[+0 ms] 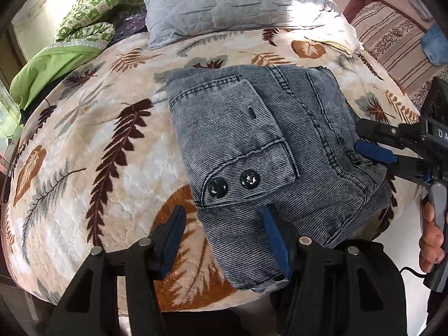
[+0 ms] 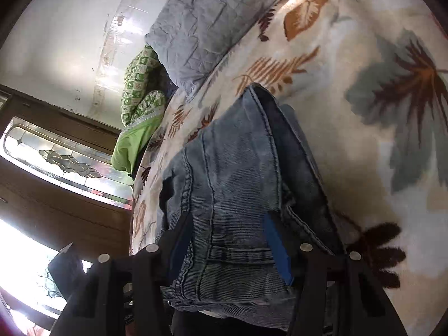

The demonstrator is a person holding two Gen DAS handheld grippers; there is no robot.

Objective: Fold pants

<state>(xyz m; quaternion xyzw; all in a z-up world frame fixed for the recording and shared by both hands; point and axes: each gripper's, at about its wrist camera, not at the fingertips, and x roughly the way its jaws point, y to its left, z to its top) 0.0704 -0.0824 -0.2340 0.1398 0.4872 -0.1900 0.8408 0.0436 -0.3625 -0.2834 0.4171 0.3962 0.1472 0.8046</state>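
Note:
The grey-blue denim pants lie folded into a compact stack on the leaf-patterned blanket, waistband with two dark buttons on top. My left gripper is open at the stack's near edge; its right finger rests on the denim, its left finger on the blanket. My right gripper comes in from the right, its blue pads at the stack's right edge. In the right wrist view the right gripper is open, its fingers astride the pants near a belt loop.
A grey quilted pillow lies at the head of the bed, with a green patterned cover to its left. A striped pink cushion sits at the far right. A wooden door with a glass pane stands beyond the bed.

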